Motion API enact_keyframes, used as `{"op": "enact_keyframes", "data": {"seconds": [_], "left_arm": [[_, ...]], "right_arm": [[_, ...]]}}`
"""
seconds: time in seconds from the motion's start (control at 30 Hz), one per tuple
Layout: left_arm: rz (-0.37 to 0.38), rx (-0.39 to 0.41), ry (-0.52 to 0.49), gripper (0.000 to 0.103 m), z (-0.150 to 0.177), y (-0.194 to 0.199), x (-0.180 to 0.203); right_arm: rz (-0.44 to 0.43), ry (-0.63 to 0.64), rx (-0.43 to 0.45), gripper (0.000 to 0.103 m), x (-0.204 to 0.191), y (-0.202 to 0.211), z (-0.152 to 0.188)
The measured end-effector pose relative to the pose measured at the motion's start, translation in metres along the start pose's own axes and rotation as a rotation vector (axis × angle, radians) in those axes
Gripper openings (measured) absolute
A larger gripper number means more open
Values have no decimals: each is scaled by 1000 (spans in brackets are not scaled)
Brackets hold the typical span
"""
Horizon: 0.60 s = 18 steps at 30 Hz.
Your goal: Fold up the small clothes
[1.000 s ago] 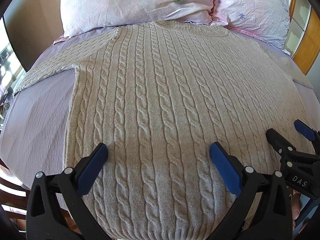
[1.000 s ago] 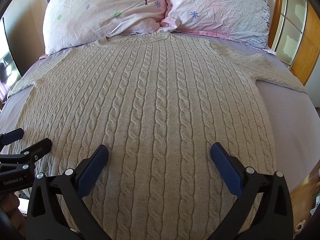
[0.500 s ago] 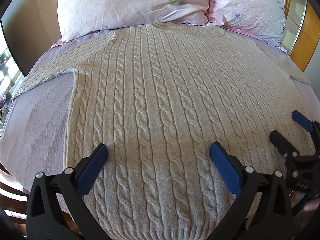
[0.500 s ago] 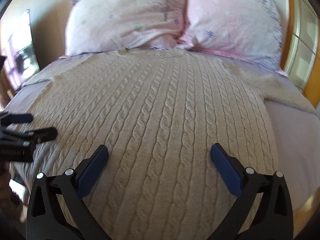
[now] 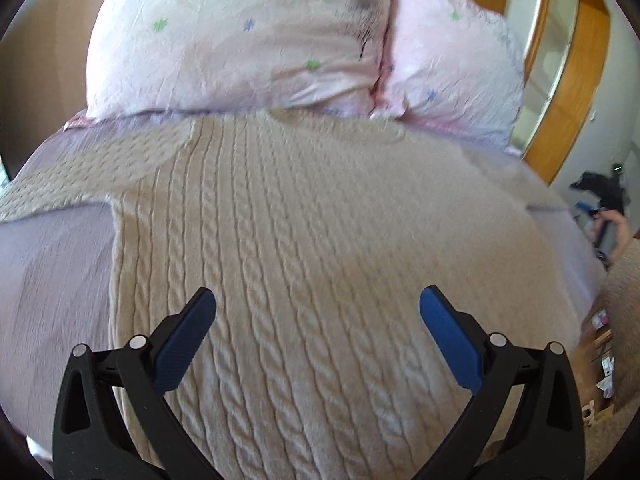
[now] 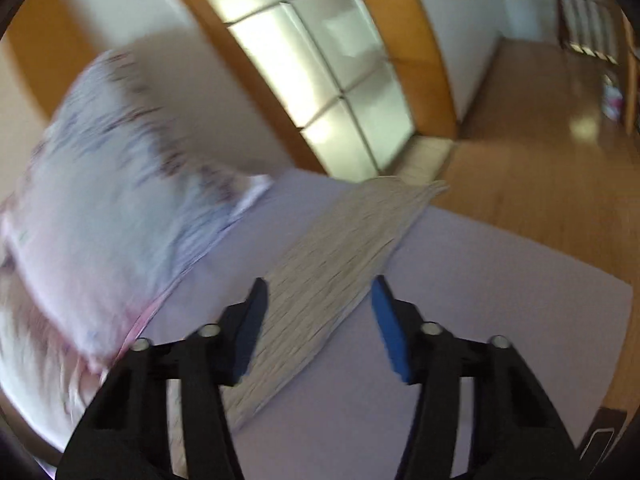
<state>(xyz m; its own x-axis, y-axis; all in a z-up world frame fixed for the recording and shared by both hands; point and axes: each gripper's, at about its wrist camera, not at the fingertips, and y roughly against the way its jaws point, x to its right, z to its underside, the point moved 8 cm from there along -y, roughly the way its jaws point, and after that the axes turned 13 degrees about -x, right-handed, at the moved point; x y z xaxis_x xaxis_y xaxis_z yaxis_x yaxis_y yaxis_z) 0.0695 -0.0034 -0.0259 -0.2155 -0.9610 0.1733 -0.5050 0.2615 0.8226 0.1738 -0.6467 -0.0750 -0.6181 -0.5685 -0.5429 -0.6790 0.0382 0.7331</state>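
Observation:
A beige cable-knit sweater (image 5: 304, 240) lies flat, front up, on a lilac bed sheet (image 5: 52, 280), neck toward the pillows. My left gripper (image 5: 318, 300) is open and empty, hovering over the sweater's lower body. My right gripper (image 6: 318, 284) is open and empty, above the sweater's right sleeve (image 6: 340, 248), which stretches out toward the bed's right edge. The right gripper also shows small in the left wrist view (image 5: 604, 200), at the far right beside the bed. Both current views are motion-blurred.
Two pink flowered pillows (image 5: 240, 40) lie at the head of the bed; one shows in the right wrist view (image 6: 100, 200). A wooden-framed glass panel (image 6: 320, 72) and wooden floor (image 6: 540, 160) lie beyond the bed's right edge.
My right gripper has swung from over the sweater's hem to the right side, now over the right sleeve, jaws somewhat narrower. My left gripper has moved forward and tilted a little; it stays open.

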Motion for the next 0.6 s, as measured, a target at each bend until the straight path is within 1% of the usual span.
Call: {"op": "enact_keyframes", "data": {"seconds": [0.07, 0.1, 0.13, 0.17, 0.2, 0.23, 0.3, 0.33, 0.4, 0.43, 0.47, 0.5, 0.53, 0.57, 0.6], "left_arm": [[29, 16, -47, 101, -8, 1, 5], [23, 15, -61, 101, -10, 0, 6], [7, 22, -72, 101, -14, 1, 5], [-10, 45, -77, 101, -20, 3, 3], [-14, 52, -70, 101, -23, 3, -1], [-22, 59, -49, 101, -28, 4, -7], [-32, 92, 10, 101, -37, 10, -22], [-41, 131, 44, 101, -42, 17, -34], [-63, 171, 87, 101, -45, 28, -53], [-83, 196, 123, 101, -49, 35, -70], [-88, 212, 152, 101, -51, 38, -83], [-85, 233, 192, 101, -51, 43, -99], [-86, 253, 241, 101, -51, 47, -114], [-96, 263, 291, 101, -49, 50, -134], [-110, 245, 309, 101, -49, 50, -145]], "right_arm": [[40, -49, -19, 40, 11, -20, -13], [54, -87, -30, 39, 17, -32, -18], [48, -109, -39, 39, 24, -37, -20], [29, -130, -32, 36, 26, -44, -23], [35, -133, -23, 35, 27, -43, -23], [47, -116, -18, 30, 23, -48, -25], [55, -89, -20, 12, 23, -51, -28], [55, -77, -20, 9, 23, -51, -29], [37, -67, 11, 9, 19, -37, -26], [-15, -33, 48, 8, 3, -22, -21], [-71, 28, 72, 8, -22, -5, -11], [-105, 63, 81, 8, -37, 4, -5], [-191, 145, 84, 8, -75, 21, 14], [-259, 205, 79, 8, -104, 33, 30], [-358, 301, 64, 8, -150, 50, 59]]}}
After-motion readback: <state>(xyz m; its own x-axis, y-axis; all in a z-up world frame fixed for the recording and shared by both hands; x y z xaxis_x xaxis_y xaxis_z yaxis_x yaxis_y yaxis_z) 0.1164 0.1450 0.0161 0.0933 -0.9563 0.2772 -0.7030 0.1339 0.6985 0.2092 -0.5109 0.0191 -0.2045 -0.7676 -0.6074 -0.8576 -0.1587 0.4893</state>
